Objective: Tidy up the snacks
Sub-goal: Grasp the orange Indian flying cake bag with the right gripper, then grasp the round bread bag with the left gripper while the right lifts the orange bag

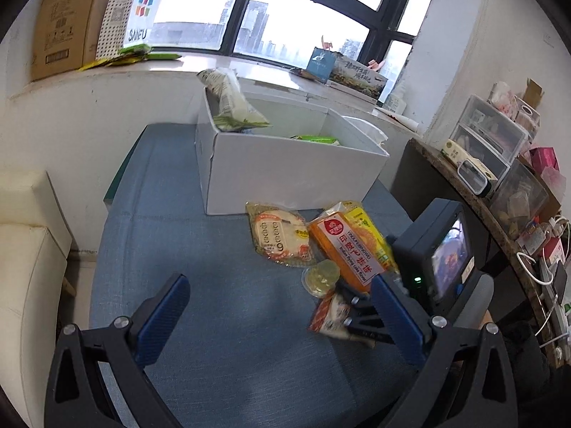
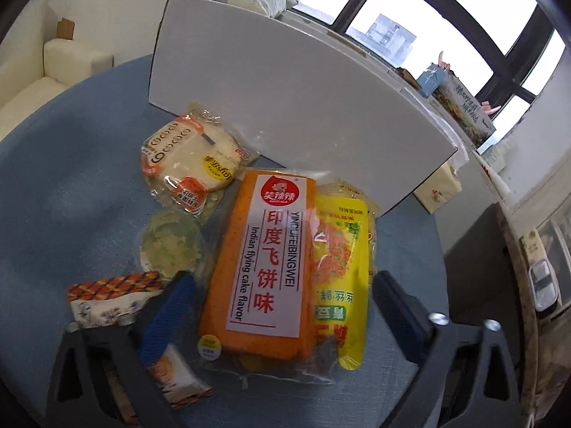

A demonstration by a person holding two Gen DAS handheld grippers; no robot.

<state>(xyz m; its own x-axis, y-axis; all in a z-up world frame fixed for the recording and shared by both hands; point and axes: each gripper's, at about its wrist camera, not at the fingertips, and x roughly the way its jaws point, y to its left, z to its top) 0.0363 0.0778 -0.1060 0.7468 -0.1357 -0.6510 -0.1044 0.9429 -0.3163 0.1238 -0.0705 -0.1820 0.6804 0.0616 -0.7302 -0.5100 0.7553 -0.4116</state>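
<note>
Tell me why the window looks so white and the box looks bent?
Left wrist view: daylight overexposes the window, though some buildings show; the white box looks nearly straight. Right wrist view: the fisheye lens curves the box wall, and glare shines on the orange packet.

The orange packet [image 2: 266, 267] carries a white label reading "YINDUFEIBINGWEI" and "Indian flying cake flavor", with the Chinese characters 印度飞饼味. The white bag [image 1: 141, 7] by the window reads "SANFU".
</note>
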